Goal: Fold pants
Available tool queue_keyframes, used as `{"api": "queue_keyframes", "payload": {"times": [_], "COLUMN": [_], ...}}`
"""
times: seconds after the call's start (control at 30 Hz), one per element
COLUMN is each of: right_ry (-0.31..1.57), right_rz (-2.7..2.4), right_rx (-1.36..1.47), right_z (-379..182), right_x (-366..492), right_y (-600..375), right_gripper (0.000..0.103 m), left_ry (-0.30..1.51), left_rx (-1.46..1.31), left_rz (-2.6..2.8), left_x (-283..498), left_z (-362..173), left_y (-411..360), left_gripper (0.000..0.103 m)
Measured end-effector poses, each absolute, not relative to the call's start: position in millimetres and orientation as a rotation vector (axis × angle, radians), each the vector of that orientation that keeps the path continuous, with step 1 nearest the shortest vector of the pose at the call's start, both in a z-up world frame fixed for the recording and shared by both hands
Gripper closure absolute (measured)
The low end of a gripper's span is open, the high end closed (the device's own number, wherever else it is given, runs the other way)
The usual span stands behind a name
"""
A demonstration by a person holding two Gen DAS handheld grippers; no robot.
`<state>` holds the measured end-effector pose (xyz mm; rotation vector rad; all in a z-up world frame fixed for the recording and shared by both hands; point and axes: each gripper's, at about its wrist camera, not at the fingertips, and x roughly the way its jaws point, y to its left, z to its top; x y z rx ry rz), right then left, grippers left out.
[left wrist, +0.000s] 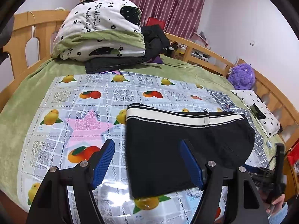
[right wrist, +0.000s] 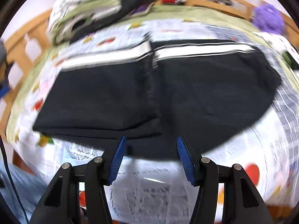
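Black pants (left wrist: pixel 179 149) with a white-striped waistband lie folded on a fruit-print plastic sheet (left wrist: pixel 84 97) on the bed. My left gripper (left wrist: pixel 147 141) is open, hovering over the pants' near left edge, holding nothing. In the blurred right wrist view the pants (right wrist: pixel 149 93) lie flat, waistband at the far side. My right gripper (right wrist: pixel 150 139) is open and empty, just above the pants' near edge. The right gripper's body also shows at the right edge of the left wrist view (left wrist: pixel 276 177).
A folded white and green quilt (left wrist: pixel 101 29) on dark clothes sits at the head of the bed. A purple plush toy (left wrist: pixel 242 76) and a small pillow (left wrist: pixel 257 108) lie at the right. A wooden bed rail (left wrist: pixel 214 56) rings the mattress.
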<state>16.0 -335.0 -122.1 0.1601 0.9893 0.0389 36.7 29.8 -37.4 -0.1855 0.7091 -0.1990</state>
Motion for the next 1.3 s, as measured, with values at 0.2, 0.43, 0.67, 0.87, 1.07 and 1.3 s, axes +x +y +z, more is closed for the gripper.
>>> {"api": "queue_keyframes", "payload": {"times": [0.2,0.43,0.67,0.87,1.07,1.3], "right_ry": [0.886,0.760,0.762,0.720,0.752,0.771], "right_rz": [0.018,-0.046,0.018,0.052,0.145,0.105], "right_rx": [0.252,0.200,0.223,0.279,0.479,0.427], "right_z": [-79,-20,-9,-25,-39,-41], "right_x": [-5,-6,-17,-43,-40,-35], "right_y": [-343,-319,-290,-271,-274,-274], "right_gripper": [0.047,0.038,0.030,0.029,0.029,0.029], "left_ry": [0.660,0.608,0.577,0.610,0.608,0.566], "left_rx": [-0.219,-0.295,-0.296,-0.489,-0.492,-0.469], "left_rz": [-0.216,-0.239,-0.221,-0.241,-0.226,-0.186], "left_x": [13,-17,-43,-50,-52,-57], "left_z": [-28,-8,-14,-23,-26,-23], "left_y": [26,27,31,48,44,55], "left_gripper": [0.034,0.034,0.034,0.033,0.033,0.033]}}
